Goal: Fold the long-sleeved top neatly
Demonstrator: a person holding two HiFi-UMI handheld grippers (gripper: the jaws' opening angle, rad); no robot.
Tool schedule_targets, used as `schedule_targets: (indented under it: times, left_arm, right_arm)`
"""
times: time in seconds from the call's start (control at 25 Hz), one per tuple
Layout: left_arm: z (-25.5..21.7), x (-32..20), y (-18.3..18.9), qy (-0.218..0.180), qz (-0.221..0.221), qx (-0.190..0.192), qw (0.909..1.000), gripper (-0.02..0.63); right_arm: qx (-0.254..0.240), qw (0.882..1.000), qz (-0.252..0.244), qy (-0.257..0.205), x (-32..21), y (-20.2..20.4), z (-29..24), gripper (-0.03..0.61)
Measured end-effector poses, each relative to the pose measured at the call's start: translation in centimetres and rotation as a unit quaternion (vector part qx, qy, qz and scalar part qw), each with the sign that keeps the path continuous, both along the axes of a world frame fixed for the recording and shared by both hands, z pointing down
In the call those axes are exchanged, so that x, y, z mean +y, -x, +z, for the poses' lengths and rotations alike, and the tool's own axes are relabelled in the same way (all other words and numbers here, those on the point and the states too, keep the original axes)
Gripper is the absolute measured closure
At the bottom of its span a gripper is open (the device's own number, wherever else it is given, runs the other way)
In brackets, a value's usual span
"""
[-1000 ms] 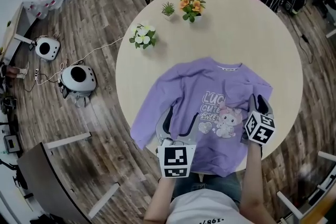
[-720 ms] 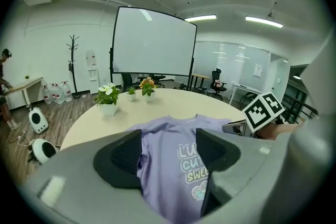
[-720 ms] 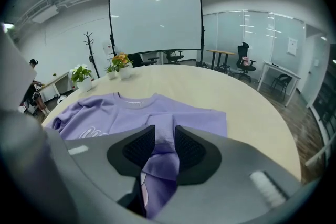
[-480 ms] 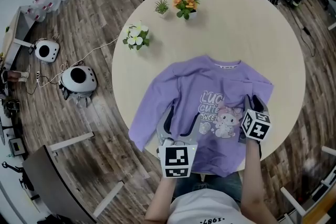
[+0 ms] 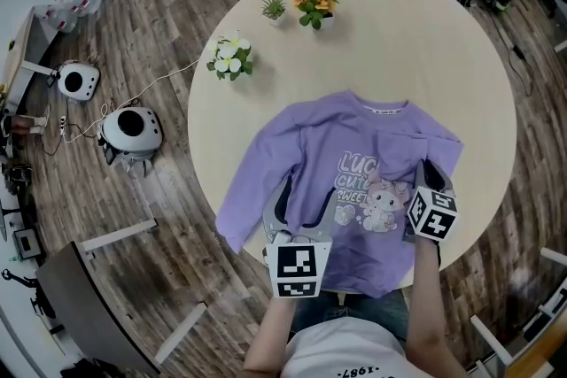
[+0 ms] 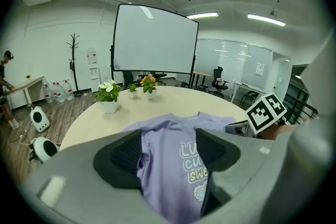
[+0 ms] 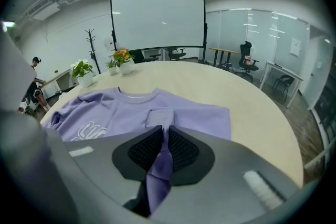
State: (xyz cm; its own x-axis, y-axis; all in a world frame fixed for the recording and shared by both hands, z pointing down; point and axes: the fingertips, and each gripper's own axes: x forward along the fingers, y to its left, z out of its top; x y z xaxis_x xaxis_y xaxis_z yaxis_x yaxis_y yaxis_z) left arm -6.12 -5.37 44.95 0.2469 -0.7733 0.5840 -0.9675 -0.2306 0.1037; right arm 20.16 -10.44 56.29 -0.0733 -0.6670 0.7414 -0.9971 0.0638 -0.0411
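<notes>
My right gripper [image 7: 164, 147] pinches the folded sleeve [image 7: 158, 117] of the purple top [image 5: 332, 146], while my left gripper [image 6: 170, 152] stands wide open just above the top's front.

round table [image 5: 443, 57] | white-flower pot [image 5: 229, 57] | orange-flower pot [image 5: 316, 3] | small green plant [image 5: 273, 9] | wood floor [image 5: 159, 31]

an office meeting room, seen from my place at its round table [image 5: 416, 49].
a large projection screen [image 6: 155, 39] stands at the far side under ceiling strip lights [image 6: 265, 19], with glass partitions [image 6: 241, 68] and a swivel chair [image 7: 247, 63] beside it. a coat stand [image 6: 74, 63] and water bottles [image 6: 58, 93] line the wall. potted flowers [image 5: 316, 6] dress the table, and a wood-plank floor [image 5: 151, 31] lies below.
</notes>
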Motion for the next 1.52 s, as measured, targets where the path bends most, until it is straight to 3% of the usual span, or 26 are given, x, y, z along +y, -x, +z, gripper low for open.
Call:
schedule_targets:
  times: [0.36, 0.56, 0.88, 1.12, 1.52]
  left_arm:
    - [-1.0, 0.6, 1.5, -0.01, -0.019, 0.01, 0.9997, 0.299]
    - [-1.4, 1.4, 3.2, -0.015, -0.039, 0.013, 0.999, 0.299]
    - [-1.5, 3.3, 7.7, -0.021, -0.085, 0.016, 0.996, 0.299]
    - [-1.1, 5.2, 11.8, -0.018, -0.127, 0.014, 0.9916, 0.299]
    - [0.5, 8.1, 16.6, -0.002, -0.175, 0.01, 0.9845, 0.299]
  right_arm:
    - [-0.019, 0.996, -0.041, -0.078, -1.2, 3.3, -7.5, 0.517]
    - [-0.027, 0.988, -0.098, -0.113, -2.1, 7.5, -10.7, 0.517]
    - [-0.018, 0.977, -0.17, -0.128, -3.1, 15.2, -11.7, 0.518]
    - [-0.004, 0.971, -0.216, -0.107, -3.7, 19.9, -9.6, 0.518]
    - [0.028, 0.967, -0.25, -0.044, -3.0, 23.6, -3.0, 0.515]
